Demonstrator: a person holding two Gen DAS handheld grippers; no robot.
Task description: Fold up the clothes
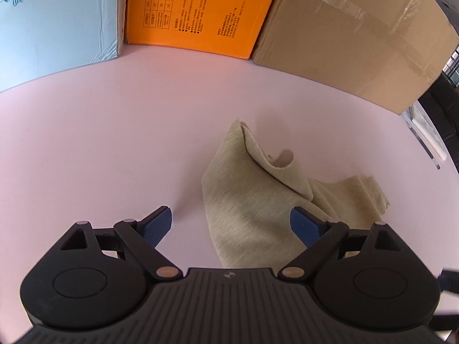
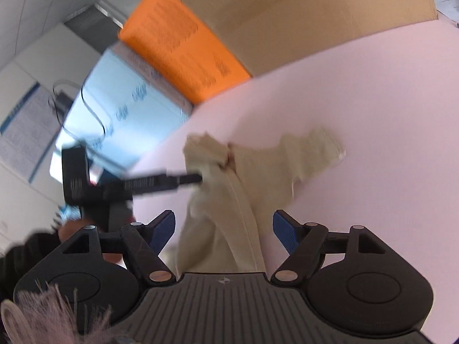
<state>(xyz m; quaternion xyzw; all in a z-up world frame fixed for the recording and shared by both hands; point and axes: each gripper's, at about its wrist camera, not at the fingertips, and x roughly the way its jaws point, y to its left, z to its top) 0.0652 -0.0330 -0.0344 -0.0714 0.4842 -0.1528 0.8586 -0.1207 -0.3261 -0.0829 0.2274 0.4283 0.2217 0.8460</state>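
Three closed boxes at 12, contents unseen. Cream garment crumpled mid-table, bare room at 9. Left gripper & right gripper both released, gripping nothing.

A smooth, pale pink tabletop carries everything here. Along its far edge three boxes stand side by side directly on it: a light blue carton with teal lettering at the far left, a bright orange box printed with black text and a small grid in the middle, touching or just beside the blue one, and a plain brown cardboard box sealed with clear tape at the far right. Nearer, right of centre, a crumpled beige knit garment lies on the surface, partly folded over itself, well apart from the boxes.
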